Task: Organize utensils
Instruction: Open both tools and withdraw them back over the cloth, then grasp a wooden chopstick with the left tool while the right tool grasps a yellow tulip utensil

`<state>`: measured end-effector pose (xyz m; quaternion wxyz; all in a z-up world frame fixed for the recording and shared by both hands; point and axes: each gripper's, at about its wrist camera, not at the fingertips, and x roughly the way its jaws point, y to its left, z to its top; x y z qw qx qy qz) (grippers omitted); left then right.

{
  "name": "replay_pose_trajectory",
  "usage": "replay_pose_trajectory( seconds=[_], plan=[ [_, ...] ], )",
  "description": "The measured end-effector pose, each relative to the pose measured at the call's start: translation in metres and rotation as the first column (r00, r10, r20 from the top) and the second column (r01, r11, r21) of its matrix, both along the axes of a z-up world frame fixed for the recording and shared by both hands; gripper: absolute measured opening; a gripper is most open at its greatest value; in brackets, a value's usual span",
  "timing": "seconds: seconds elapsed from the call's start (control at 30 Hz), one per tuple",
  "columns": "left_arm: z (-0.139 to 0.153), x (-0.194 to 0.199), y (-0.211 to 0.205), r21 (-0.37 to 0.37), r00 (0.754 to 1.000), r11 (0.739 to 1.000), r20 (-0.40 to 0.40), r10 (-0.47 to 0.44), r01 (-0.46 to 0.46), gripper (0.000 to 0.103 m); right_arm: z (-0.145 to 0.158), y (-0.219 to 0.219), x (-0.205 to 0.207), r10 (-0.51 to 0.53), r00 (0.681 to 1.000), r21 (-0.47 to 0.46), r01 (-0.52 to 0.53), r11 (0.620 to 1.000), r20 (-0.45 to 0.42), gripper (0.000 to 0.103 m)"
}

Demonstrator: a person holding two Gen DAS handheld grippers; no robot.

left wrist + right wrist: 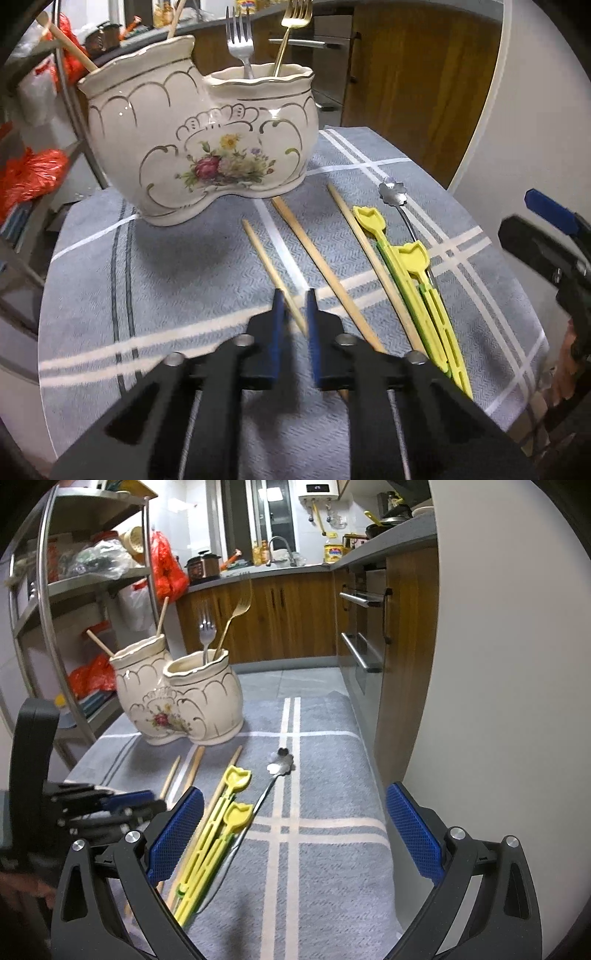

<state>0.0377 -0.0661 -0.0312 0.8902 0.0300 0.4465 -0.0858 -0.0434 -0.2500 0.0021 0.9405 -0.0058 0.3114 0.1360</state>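
**Asker:** Left wrist view first: what is nearest?

**Describer:** The left claw (295, 308), its blue pads drawn in on the lower end of the leftmost wooden chopstick (266, 260). That stick lies on the grey striped cloth (147, 295) covering the tabletop, and the pads seem to pinch it, though blur softens the contact.

**Asker:** What lies loose beyond that?

**Describer:** Two more chopsticks, a middle one (314, 258) and a right one (364, 251). Just beside them are two yellow tulip-topped picks (410, 258) and a flower-bowled metal spoon (393, 192). Farther back stands the two-pocket ceramic holder (207, 147).

**Asker:** So how far along is the sorting?

**Describer:** Partly done, I judge. The right pocket holds a silver fork (240, 40) and a gold fork (293, 22). The left pocket holds two wooden sticks (70, 46). Six pieces remain on the cloth.

**Asker:** Does the right wrist view add anything?

**Describer:** Yes. It shows the right claw (295, 834) released, spread wide and empty above the cloth, with the picks near its left pad. The left view catches only its edge. It also shows the kitchen counter (280, 568) and the steel shelf (74, 579) far behind.
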Motion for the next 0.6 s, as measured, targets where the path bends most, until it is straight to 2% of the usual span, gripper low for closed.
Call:
replay_pose_trajectory(
  seconds=[0.1,0.23,0.33,0.47,0.6],
  plan=[
    [0.001,0.004,0.01,-0.022,1.0,1.0,-0.018,-0.015,0.014,0.008,-0.003,0.007,0.001,0.015,1.0,-0.021,-0.016,1.0,-0.026,0.098],
    [0.002,0.0,0.025,-0.031,0.999,0.999,-0.026,-0.026,0.026,0.004,-0.008,0.016,0.0,0.04,0.997,-0.052,-0.044,0.998,-0.064,0.093],
    [0.002,-0.007,0.038,-0.028,0.999,0.999,-0.028,-0.047,0.046,0.004,-0.014,0.021,0.001,0.052,0.991,-0.057,-0.059,0.997,-0.122,0.069],
    [0.004,-0.021,0.048,-0.024,0.997,0.997,-0.007,-0.075,0.075,0.004,-0.02,0.031,-0.003,0.086,0.981,-0.056,-0.097,0.994,-0.175,0.052],
    [0.005,-0.034,0.057,-0.002,0.996,0.996,0.031,-0.089,0.089,0.004,-0.025,0.04,-0.007,0.113,0.969,-0.048,-0.126,0.991,-0.222,0.028]
  ],
)
